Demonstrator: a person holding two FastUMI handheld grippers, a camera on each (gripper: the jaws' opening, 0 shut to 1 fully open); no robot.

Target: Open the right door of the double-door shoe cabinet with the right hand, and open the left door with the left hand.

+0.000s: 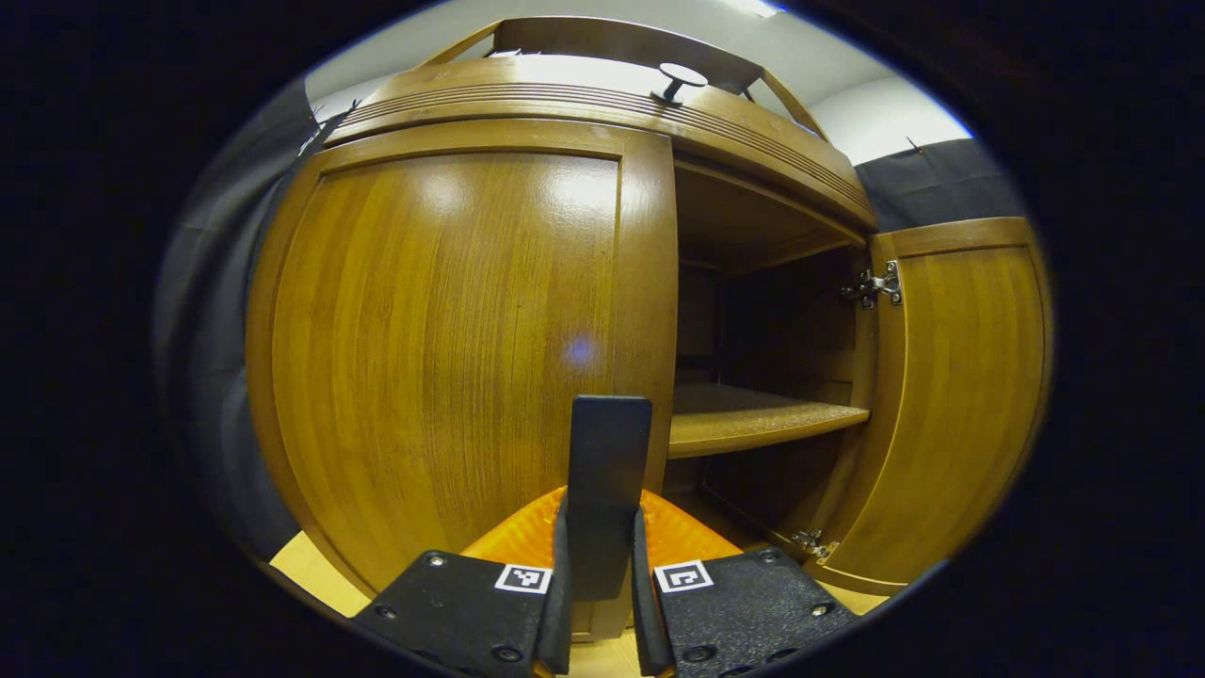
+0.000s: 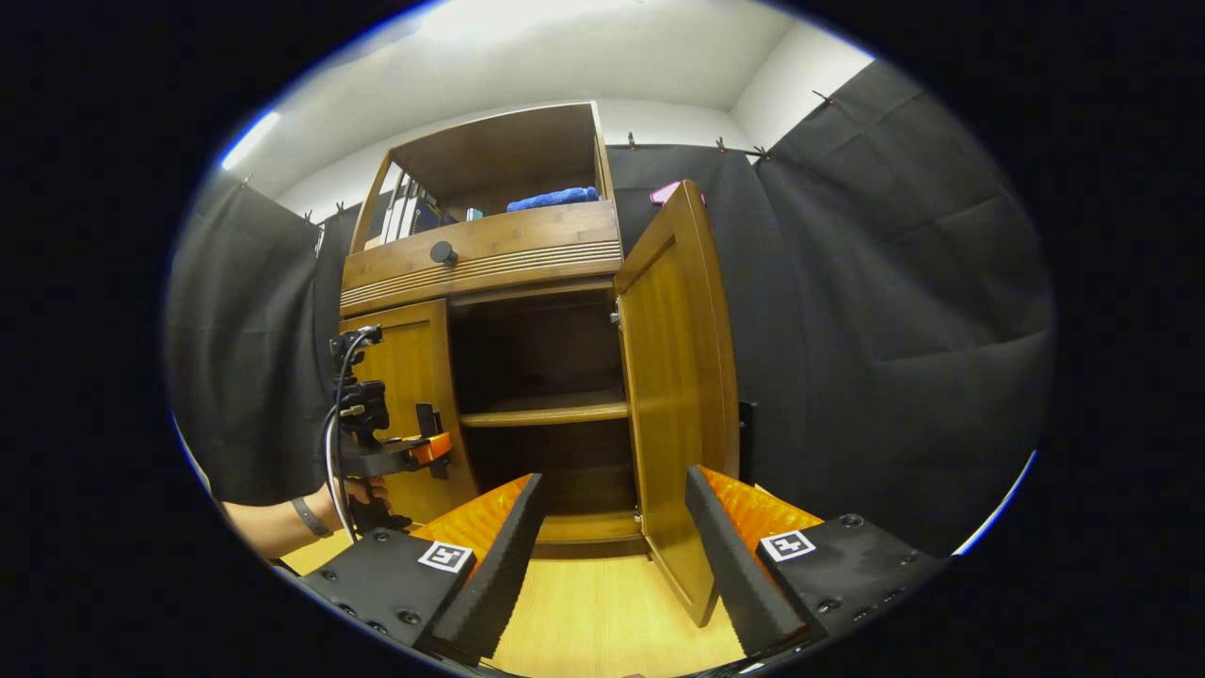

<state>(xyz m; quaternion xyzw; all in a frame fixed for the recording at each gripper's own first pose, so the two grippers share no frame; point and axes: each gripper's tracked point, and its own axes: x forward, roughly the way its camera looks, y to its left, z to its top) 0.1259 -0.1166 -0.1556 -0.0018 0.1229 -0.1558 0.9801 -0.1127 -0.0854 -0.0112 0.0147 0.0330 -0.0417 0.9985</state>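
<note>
Right door (image 2: pixel 673 395) is already swung wide, its inner face turned toward the cabinet opening, hinged along the cabinet's right side. Left door (image 1: pixel 452 358) is closed, flush with the cabinet front. We judge 1 of 2 steps done; step in hand is opening the left door.

Left hand-held gripper (image 1: pixel 602 565): in the left gripper view its fingers stand nearly together around a flat dark upright piece (image 1: pixel 607 490) that rises between them, just in front of the left door's free edge. We cannot tell whether that piece is a door handle or part of the tool, nor whether both fingers press on it. In the right gripper view the same gripper (image 2: pixel 428 443), held by a hand (image 2: pixel 362 504), sits at the left door's free edge, low on the panel.

Right hand-held gripper (image 2: pixel 612 546): fingers spread wide, holding nothing, hanging in front of the open compartment with the right door's free edge between them but well beyond.

How we would do the step well:
1. Confirm a firm hold at the free edge before pulling.
2. Pull toward us, then sweep outward to the left in an arc about the left-side hinges, not straight back.
3. Keep the right gripper clear of the swing.

Orientation: both doors have their long axis vertical. The closed left door faces us; the open right door stands edge-on to us, roughly square to the cabinet front. The shelf (image 1: pixel 753 424) inside runs horizontally.
</note>
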